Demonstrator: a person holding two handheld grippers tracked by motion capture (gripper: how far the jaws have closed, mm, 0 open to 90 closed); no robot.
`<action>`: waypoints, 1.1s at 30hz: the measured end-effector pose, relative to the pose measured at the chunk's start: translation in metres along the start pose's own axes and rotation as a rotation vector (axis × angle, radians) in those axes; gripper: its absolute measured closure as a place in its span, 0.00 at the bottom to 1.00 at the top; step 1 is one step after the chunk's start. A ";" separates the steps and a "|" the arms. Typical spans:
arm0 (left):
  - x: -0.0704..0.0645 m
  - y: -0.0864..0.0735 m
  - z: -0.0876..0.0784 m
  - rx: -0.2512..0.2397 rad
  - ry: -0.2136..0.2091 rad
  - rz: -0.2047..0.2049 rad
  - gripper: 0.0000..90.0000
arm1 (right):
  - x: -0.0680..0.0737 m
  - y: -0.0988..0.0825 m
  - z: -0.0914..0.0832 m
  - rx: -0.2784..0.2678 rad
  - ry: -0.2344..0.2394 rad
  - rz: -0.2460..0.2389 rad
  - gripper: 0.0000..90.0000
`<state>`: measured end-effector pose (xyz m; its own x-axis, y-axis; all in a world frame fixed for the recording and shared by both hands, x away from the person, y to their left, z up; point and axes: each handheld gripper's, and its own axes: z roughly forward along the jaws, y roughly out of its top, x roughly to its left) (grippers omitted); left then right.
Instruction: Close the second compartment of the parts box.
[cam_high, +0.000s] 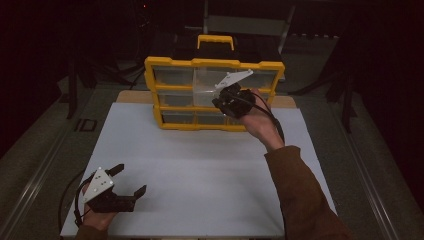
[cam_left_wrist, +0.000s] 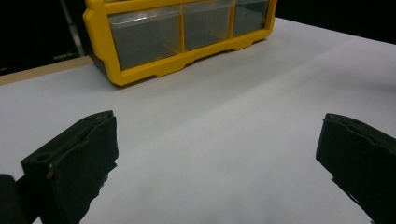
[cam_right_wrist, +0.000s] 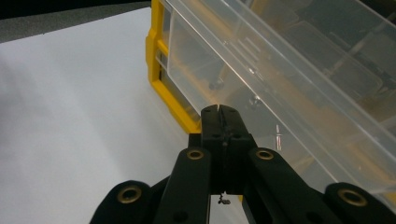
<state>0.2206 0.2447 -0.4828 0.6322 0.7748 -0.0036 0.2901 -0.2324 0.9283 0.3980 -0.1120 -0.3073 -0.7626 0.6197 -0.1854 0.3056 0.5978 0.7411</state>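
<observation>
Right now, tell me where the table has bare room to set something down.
The white mat lies bare from the yellow drawer cabinet down to the left gripper, and across to the sleeve. It is crowded at the cabinet front, where the right gripper meets a clear drawer.

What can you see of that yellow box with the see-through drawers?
The box has a yellow plastic frame with a yellow handle on top and rows of clear plastic drawers. It stands upright at the far edge of the white board. One middle drawer is pulled out toward the person. The right hand-held gripper, jaws shut, is right at that drawer; whether it grips it is unclear. The lower drawers look shut.
</observation>
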 end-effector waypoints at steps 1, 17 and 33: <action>0.000 0.000 0.000 0.002 0.001 0.001 0.00 | 0.000 0.000 0.000 -0.002 0.000 0.001 1.00; 0.000 0.000 0.000 0.001 0.001 0.001 0.00 | -0.008 0.003 0.006 -0.014 -0.021 0.044 1.00; 0.000 0.000 0.001 0.002 0.001 -0.001 0.00 | -0.013 0.005 0.010 -0.011 -0.034 0.073 1.00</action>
<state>0.2210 0.2441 -0.4832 0.6310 0.7758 -0.0039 0.2923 -0.2331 0.9275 0.4154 -0.1123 -0.3076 -0.7186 0.6785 -0.1522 0.3532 0.5447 0.7606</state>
